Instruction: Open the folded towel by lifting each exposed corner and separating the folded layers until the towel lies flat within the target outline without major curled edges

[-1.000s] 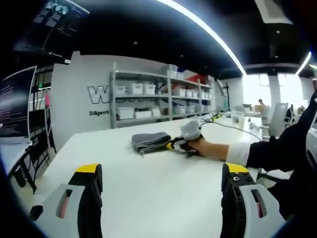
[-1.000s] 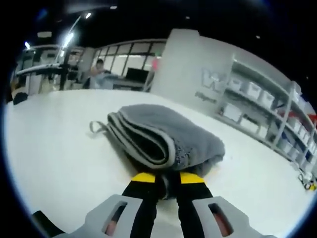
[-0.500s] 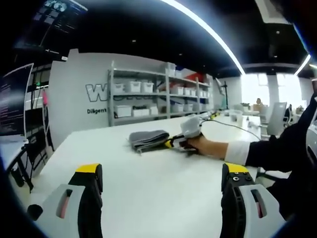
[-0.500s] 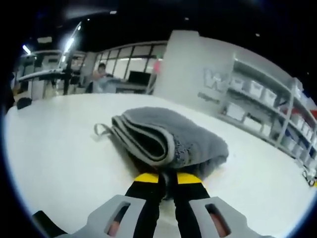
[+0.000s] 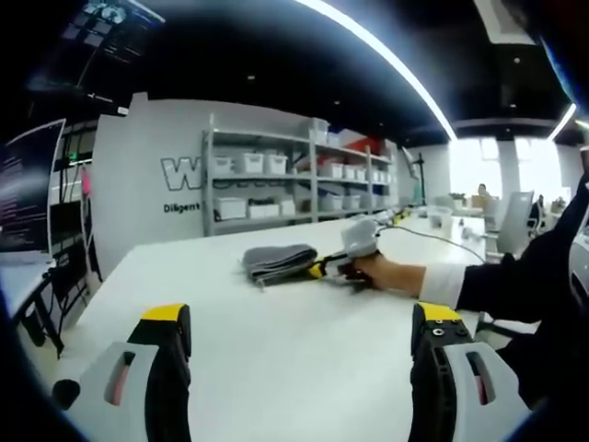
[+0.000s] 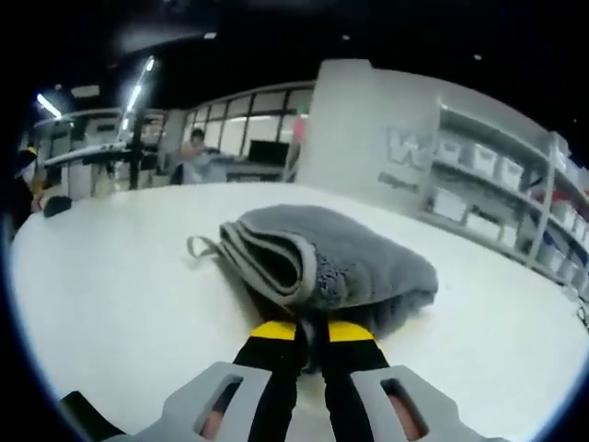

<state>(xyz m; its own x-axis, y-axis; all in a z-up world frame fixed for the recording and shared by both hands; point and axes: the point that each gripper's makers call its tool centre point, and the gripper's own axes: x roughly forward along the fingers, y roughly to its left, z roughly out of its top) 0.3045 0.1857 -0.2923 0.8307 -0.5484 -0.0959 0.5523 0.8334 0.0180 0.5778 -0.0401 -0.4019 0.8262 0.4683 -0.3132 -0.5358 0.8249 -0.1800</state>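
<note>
Right gripper (image 6: 311,332) fingers pinched together at near edge of folded grey towel (image 6: 340,262) on white table (image 6: 110,285).

A white table (image 5: 276,341) fills the near ground. Far behind it stands a grey shelving unit (image 5: 276,189) stacked with white bins (image 5: 253,164) — against a lettered white wall (image 5: 152,175). At far left, a dark monitor (image 5: 28,189).

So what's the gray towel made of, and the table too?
The gray towel looks like soft, fuzzy cloth, probably terry or microfiber: its surface is nubbly and matte, with a smoother stitched band along the folded edges. The table seems a hard, smooth white board, maybe laminate, with a faint sheen.
</note>
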